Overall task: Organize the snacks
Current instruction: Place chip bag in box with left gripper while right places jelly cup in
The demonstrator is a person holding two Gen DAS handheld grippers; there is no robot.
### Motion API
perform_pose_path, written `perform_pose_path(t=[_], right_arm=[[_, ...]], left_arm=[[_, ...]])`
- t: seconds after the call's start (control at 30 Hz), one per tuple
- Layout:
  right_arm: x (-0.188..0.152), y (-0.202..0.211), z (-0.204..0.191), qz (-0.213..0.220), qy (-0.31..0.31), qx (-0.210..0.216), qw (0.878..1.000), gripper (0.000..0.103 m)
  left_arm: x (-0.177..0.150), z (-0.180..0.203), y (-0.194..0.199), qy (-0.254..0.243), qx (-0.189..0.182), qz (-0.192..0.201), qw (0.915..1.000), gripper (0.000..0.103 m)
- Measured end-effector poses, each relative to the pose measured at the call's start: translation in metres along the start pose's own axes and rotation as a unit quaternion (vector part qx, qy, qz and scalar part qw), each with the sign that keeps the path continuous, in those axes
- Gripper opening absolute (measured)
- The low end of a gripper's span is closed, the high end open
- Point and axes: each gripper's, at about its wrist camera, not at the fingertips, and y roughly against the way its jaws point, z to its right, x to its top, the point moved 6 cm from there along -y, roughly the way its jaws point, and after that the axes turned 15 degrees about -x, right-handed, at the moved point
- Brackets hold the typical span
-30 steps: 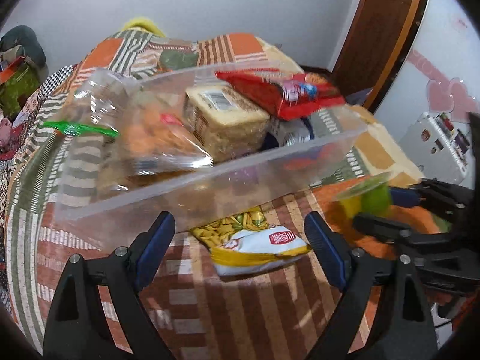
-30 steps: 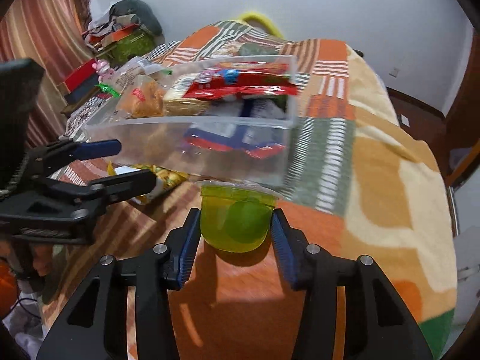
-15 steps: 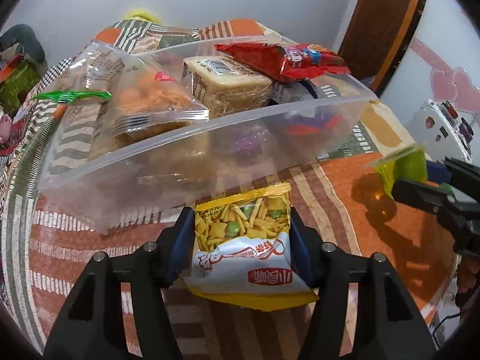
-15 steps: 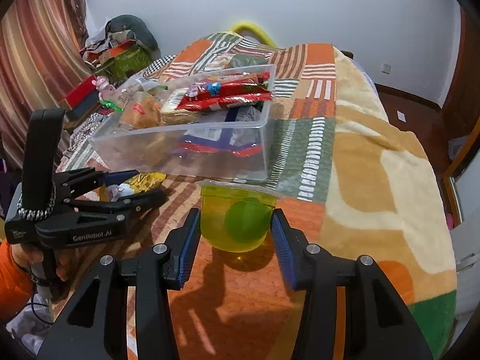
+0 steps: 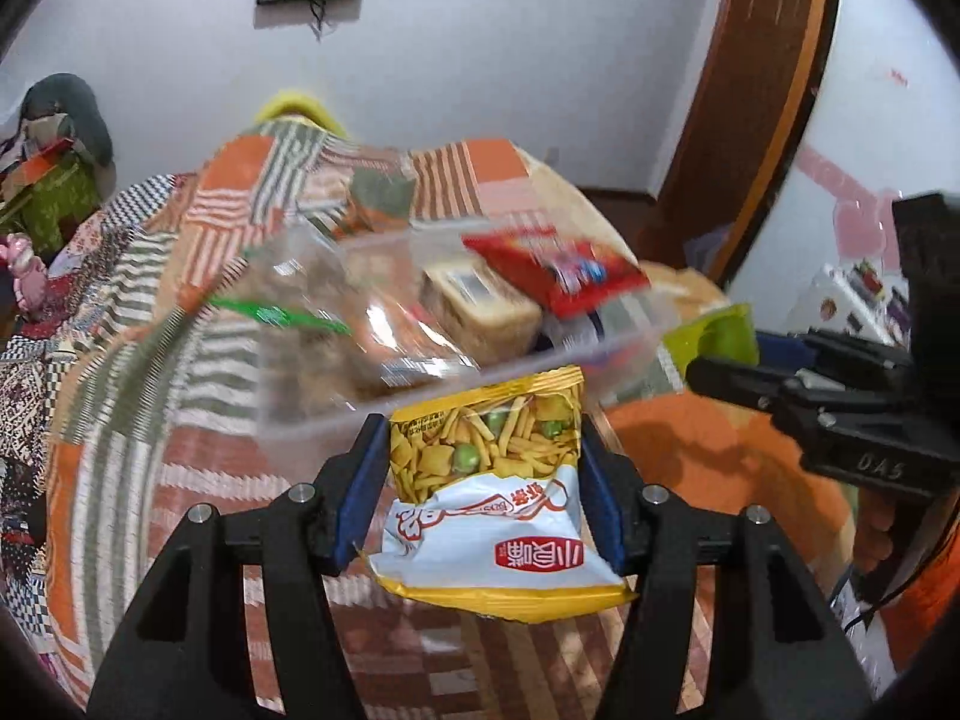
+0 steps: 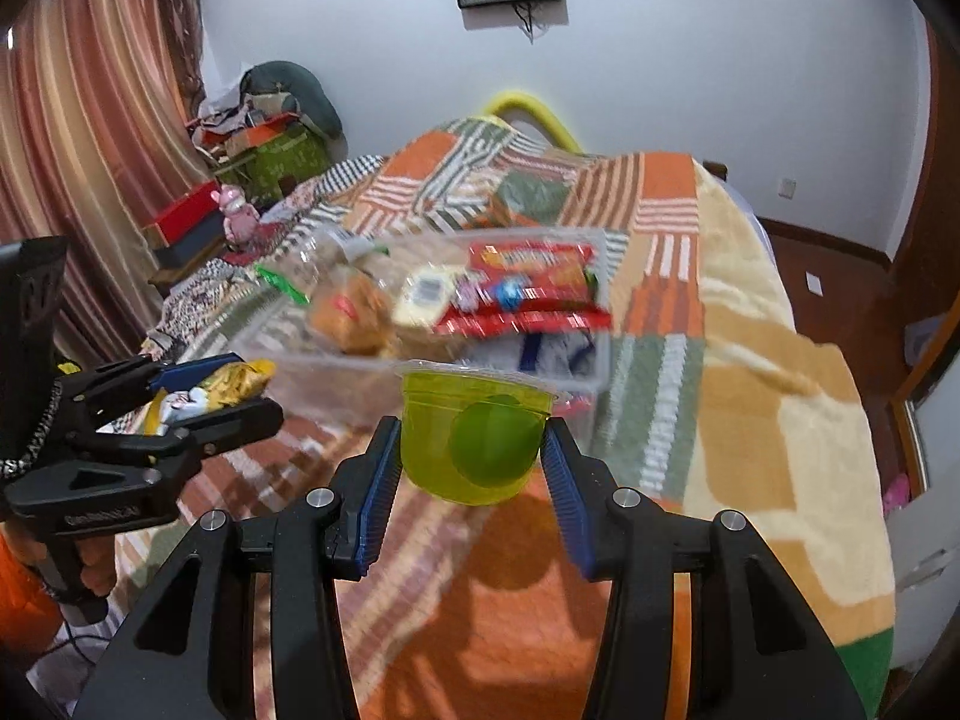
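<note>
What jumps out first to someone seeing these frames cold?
Each gripper is carrying a snack: the left gripper is shut on a yellow snack packet, and the right gripper is shut on a green jelly cup. Just beyond both sits a clear plastic bin, already packed with snacks, on a patchwork bedspread.

1. Snack bag (image 5: pixel 489 495) – red badge with white Chinese characters, seen upside down; more red characters on the white part above it, too blurred to read.
2. Right gripper (image 5: pixel 720 363) body – "0A5" in raised characters, left wrist view.
3. Left gripper (image 6: pixel 222 390) body – pale lettering on its side, blurred, looks like "GenRobot.AI".
4. Red packet (image 6: pixel 534 288) in the bin – print unreadable.
</note>
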Motion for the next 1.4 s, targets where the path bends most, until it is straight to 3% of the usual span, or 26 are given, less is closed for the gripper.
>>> perform_pose_path(t=[0.37,0.6,0.93,1.2,1.4], right_arm=[[0.036,-0.032,-0.031,0.014,0.010,0.014,1.000,0.044],[0.044,-0.055,-0.047,-0.005,0.020,0.013,1.000,0.044],[0.036,-0.072,-0.057,-0.028,0.041,0.012,0.999,0.044],[0.037,-0.063,-0.051,-0.031,0.040,0.013,0.999,0.048],[0.039,-0.041,-0.044,-0.015,0.034,0.008,0.999,0.054]], left_arm=[[0.028,-0.064,0.001,0.031,0.050,0.027,0.9979,0.059],[0.039,-0.085,-0.022,0.044,0.049,0.028,0.9974,0.059],[0.040,-0.093,-0.046,0.043,0.045,0.021,0.9979,0.060],[0.033,-0.084,-0.041,0.025,0.050,0.006,0.9984,0.072],[0.030,-0.071,-0.022,0.028,0.040,0.010,0.9988,0.073]])
